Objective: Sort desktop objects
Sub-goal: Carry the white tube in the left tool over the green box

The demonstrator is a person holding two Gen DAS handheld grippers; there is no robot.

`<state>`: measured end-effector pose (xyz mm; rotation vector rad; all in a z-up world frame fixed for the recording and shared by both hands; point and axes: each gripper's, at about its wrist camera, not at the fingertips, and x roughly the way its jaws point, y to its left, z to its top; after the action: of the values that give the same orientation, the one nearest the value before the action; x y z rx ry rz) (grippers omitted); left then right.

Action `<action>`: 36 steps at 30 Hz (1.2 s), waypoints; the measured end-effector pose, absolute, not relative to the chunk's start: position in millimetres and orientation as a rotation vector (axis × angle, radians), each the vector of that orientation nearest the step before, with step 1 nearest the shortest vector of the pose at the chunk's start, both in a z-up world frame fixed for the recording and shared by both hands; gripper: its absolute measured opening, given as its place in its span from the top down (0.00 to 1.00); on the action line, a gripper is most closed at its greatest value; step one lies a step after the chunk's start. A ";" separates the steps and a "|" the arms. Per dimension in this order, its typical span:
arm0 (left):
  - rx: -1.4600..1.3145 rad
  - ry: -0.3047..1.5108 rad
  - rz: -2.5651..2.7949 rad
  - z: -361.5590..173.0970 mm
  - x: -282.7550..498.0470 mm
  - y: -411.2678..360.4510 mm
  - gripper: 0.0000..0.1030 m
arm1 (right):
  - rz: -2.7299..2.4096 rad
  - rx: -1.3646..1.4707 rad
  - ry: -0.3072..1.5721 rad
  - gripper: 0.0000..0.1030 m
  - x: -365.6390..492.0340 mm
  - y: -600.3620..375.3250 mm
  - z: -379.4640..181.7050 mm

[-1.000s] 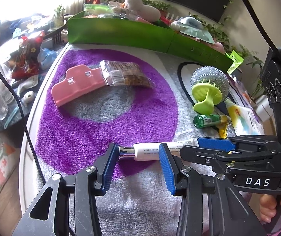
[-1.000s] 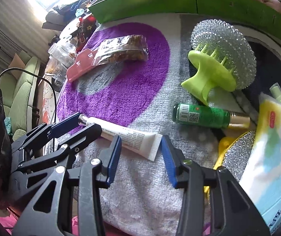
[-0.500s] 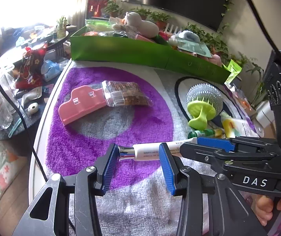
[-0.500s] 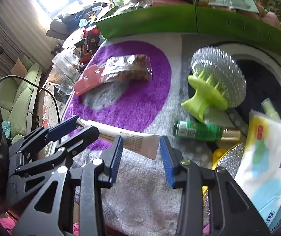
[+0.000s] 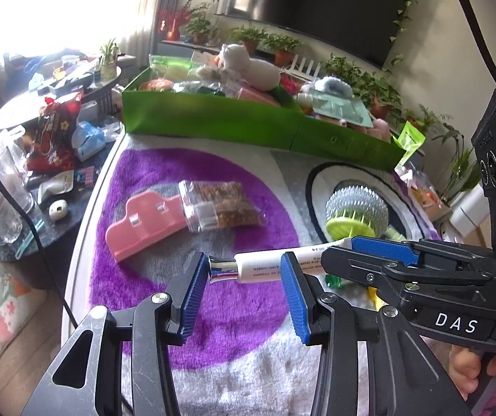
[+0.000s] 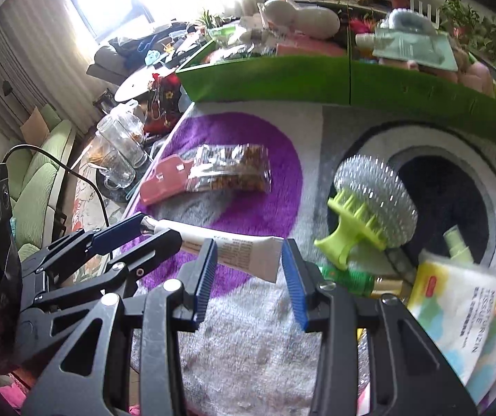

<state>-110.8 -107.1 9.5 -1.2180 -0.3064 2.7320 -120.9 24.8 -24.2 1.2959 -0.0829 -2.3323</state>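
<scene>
The task's thing in hand is the white tube [image 5: 262,267] with its silver cap. It appears to hang clear of the rug [image 5: 241,329], above the near part of the surface where the purple patch gives way to grey (in the left wrist view its tail crosses in front of the green-handled scrubber [image 6: 373,204]).

The left gripper [image 5: 244,286] has its fingers at a middling spread. They are not closed across the tube, which runs along the line between them with the cap against the outer pad. The right gripper [image 6: 248,272] is set the same way at the crimped tail, whose end sits just beside its outer pad. The tube looks carried end to end between the two tools, though I cannot tell whether it is pressed or only resting on the inner fingers.

I judge the step to be the carry toward the green boxes [image 5: 213,118] along the far edge, which are already heaped. That calls for both grippers travelling together at an unchanged spacing, rising over the box wall before letting go. If they drift apart, the tube would likely drop onto the green bottle [image 6: 348,279] below. The snack pack [image 5: 223,204] and pink clip [image 5: 144,228] remain unsorted at the left.
</scene>
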 end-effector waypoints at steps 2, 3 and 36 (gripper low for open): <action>-1.207 -0.299 2.735 12.2 -113.4 -106.3 0.58 | -2.339 1.284 -0.081 0.62 -123.6 25.8 -21.0; -1.202 -0.297 2.736 13.5 -114.6 -105.9 0.58 | -2.341 1.281 -0.080 0.62 -124.6 25.9 -19.7; -1.072 -0.219 2.779 49.8 -172.7 -92.2 0.58 | -2.406 1.154 -0.120 0.61 -183.0 44.5 12.5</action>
<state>-172.7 -92.2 49.8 -1.0720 -0.2194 2.7785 -183.0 44.5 12.5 1.1539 -0.1199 -2.4062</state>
